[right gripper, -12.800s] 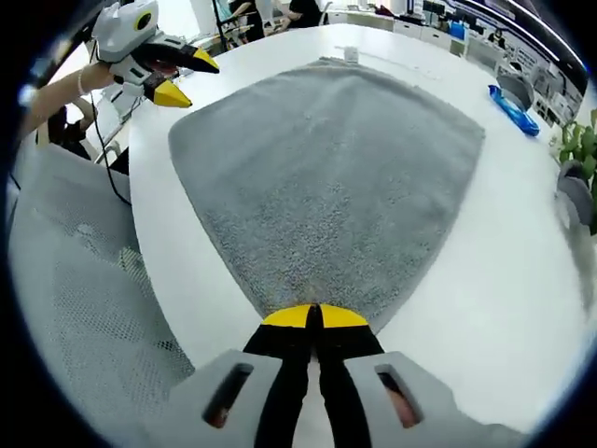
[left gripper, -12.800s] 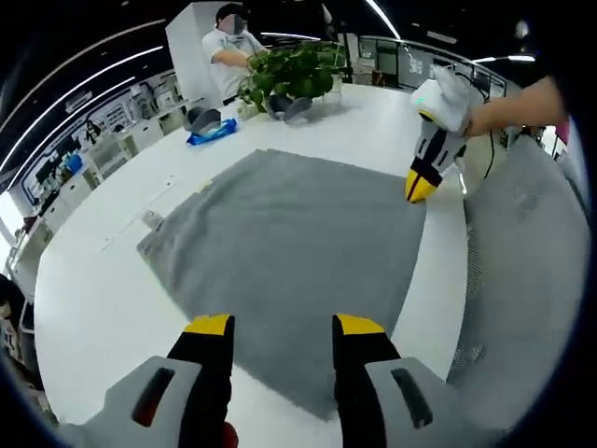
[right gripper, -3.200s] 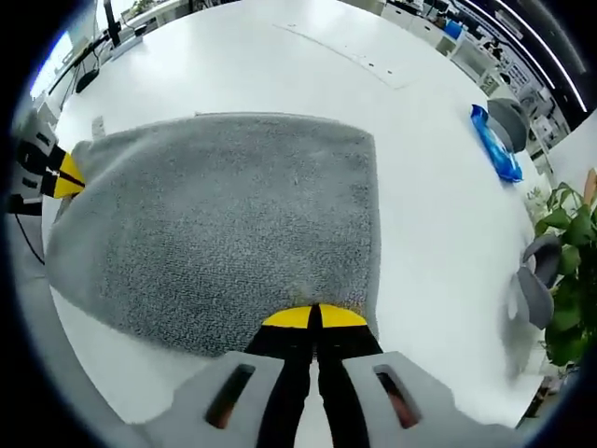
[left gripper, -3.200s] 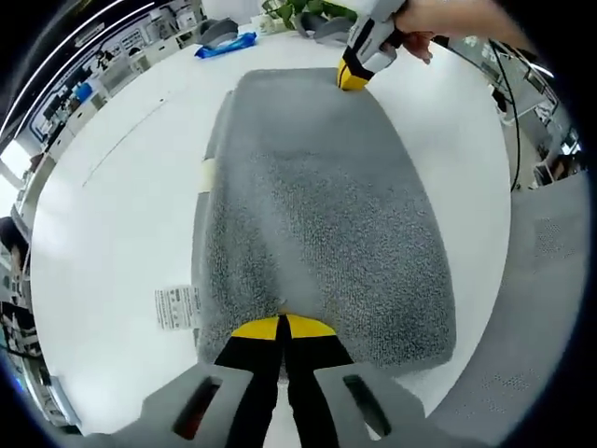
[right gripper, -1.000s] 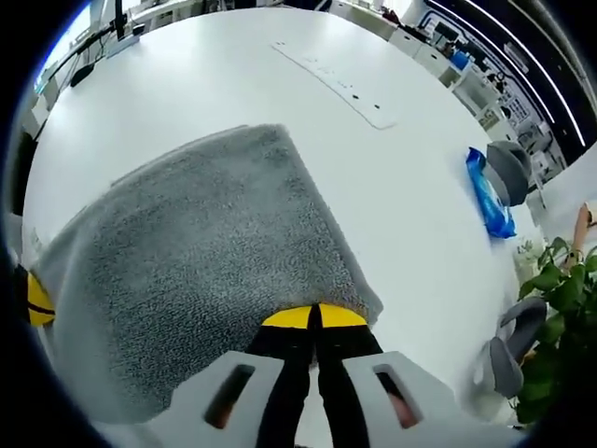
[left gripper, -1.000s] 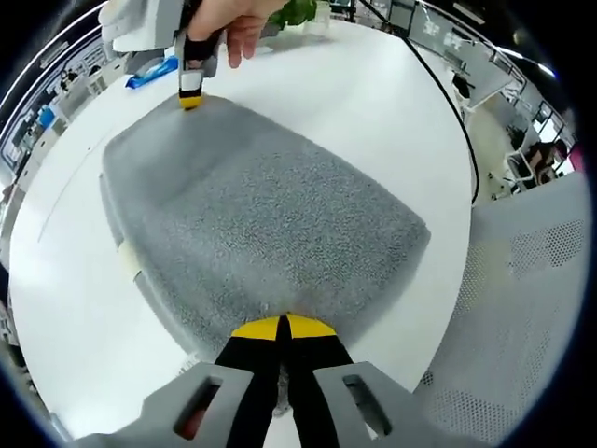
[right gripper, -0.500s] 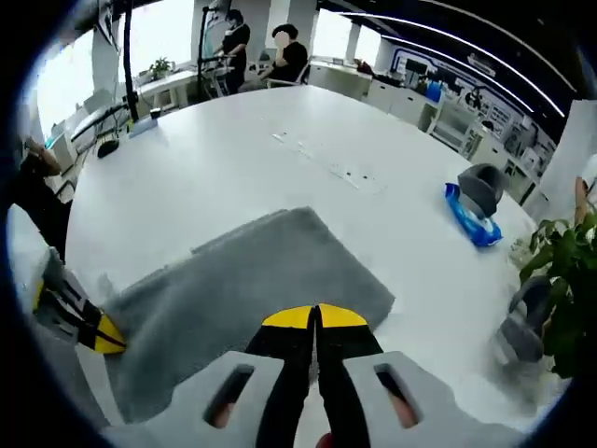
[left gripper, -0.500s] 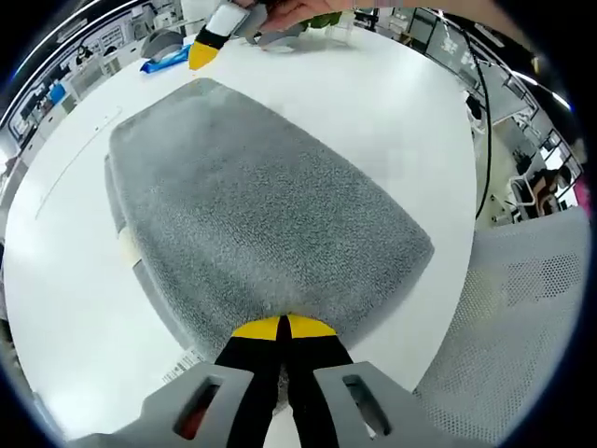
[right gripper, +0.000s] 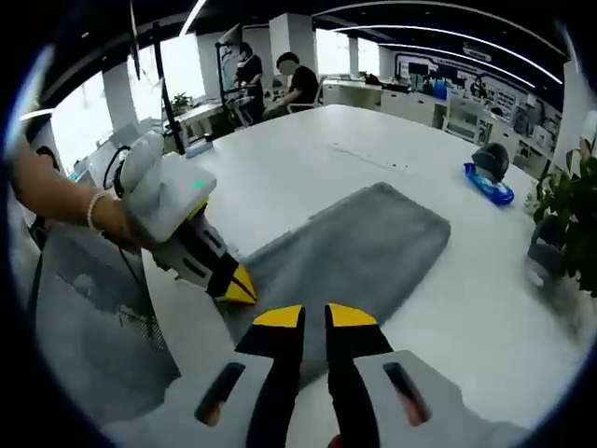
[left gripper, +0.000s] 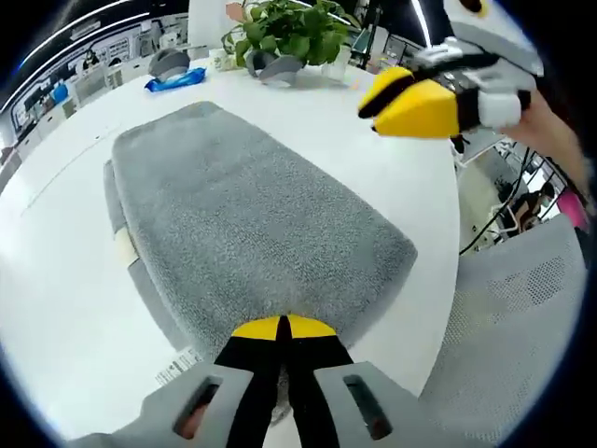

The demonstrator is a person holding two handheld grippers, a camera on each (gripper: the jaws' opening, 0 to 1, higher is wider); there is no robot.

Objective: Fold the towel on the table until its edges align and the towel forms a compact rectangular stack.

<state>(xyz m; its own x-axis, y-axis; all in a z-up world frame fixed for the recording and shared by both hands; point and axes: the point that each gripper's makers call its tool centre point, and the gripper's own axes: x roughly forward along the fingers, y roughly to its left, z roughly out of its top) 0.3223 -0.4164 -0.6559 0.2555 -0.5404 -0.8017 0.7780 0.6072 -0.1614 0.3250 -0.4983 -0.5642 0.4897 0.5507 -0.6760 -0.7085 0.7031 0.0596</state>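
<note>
In the left gripper view, the left gripper (left gripper: 283, 328) rises from 6 o'clock with its yellow-tipped jaws pressed together on the near edge of the grey towel (left gripper: 244, 229). The towel lies folded on the white desk (left gripper: 56, 271), stretching from the jaws toward 11 o'clock, with lower layers showing along its 9 o'clock side. A white label (left gripper: 177, 366) pokes out from under the towel at about 7 o'clock, just beside the gripper. The right gripper (left gripper: 410, 105) comes in at 1 o'clock, held in the air above the desk and apart from the towel; whether its yellow tips are apart or together cannot be told here. At 12 o'clock a potted plant (left gripper: 289, 33) stands on the far side of the desk, with a blue packet (left gripper: 175, 80) near it toward 11 o'clock. A grey mesh chair (left gripper: 518, 322) sits at 4 o'clock.

In the right gripper view, the right gripper (right gripper: 315, 317) shows at 6 o'clock with a small gap between its jaws, holding nothing. The left gripper (right gripper: 239, 287) reaches in from 9 o'clock, carried by a hand (right gripper: 117, 222), its tip on the towel's (right gripper: 359, 247) near corner. The towel runs toward 2 o'clock across the desk (right gripper: 308, 159). The blue packet (right gripper: 490, 186) and the plant (right gripper: 569, 205) lie at 3 o'clock. Two people (right gripper: 300, 82) sit at 12 o'clock.
</note>
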